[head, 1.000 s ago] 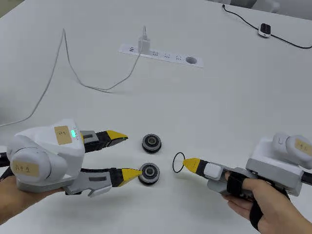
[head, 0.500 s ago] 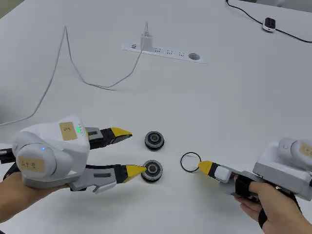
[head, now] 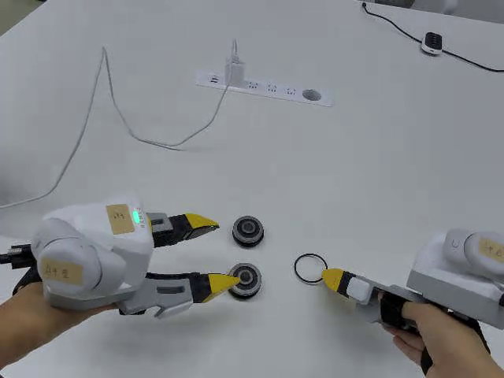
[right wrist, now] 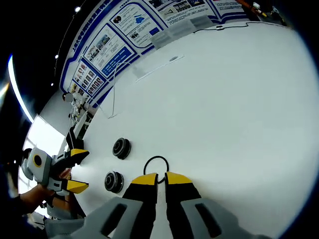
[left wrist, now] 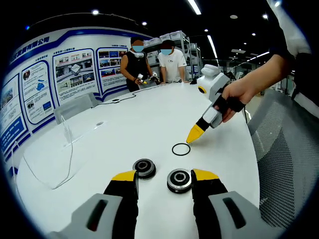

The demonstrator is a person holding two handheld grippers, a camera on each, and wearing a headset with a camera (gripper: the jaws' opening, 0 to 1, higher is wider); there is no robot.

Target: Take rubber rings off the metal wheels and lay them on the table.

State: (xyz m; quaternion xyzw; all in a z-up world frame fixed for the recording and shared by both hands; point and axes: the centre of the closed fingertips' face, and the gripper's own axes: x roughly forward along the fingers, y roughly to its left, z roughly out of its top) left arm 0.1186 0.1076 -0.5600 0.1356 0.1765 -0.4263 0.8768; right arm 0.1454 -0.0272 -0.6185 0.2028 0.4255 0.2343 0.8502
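Two small metal wheels with dark rims stand on the white table, the far wheel and the near wheel. My left gripper is open, and its lower jaw tip touches the near wheel. To the right of the wheels a thin black rubber ring lies flat on the table. My right gripper is shut, pinching the ring's near edge. The left gripper also shows in the right gripper view.
A white power strip with a plug and a white cable lies at the back. A black cable with a small device runs along the far right. People stand at the table's far end; a mesh chair stands beside it.
My right gripper has carried the ring to the right, away from the wheels, and the ring has gone from tilted up to lying flat. The left gripper has stayed by the near wheel.
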